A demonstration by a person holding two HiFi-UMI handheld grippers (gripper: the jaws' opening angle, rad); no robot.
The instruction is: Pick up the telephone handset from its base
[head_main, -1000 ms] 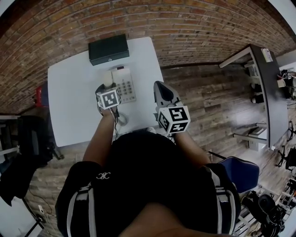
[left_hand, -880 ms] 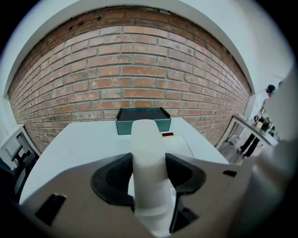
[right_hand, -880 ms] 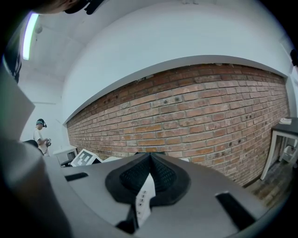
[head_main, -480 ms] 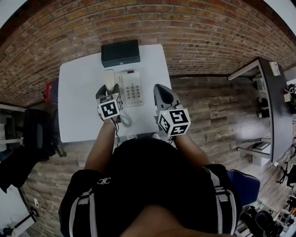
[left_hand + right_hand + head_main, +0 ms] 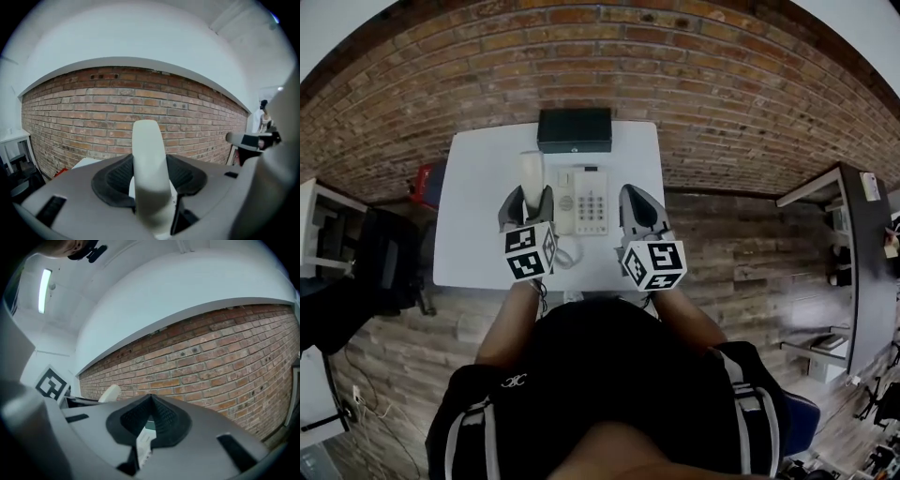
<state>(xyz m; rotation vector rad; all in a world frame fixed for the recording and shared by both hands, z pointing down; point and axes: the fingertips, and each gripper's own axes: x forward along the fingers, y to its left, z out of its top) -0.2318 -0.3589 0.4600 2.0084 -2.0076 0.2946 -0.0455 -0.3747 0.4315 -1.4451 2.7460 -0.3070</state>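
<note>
The cream telephone handset is lifted off the base, and my left gripper is shut on its middle. In the left gripper view the handset stands upright between the jaws, its top end against the brick wall. The white telephone base with its keypad lies on the white table, just right of the handset. A coiled cord hangs near the table's front edge. My right gripper hovers right of the base, shut and holding nothing. In the right gripper view the handset shows at the left.
A black box sits at the table's far edge against the brick wall. A red object and a dark chair stand left of the table. Wood flooring lies to the right.
The left gripper has raised the handset off the base and drawn it slightly left. The head camera has shifted, so the table sits more central. The right gripper stays beside the base.
</note>
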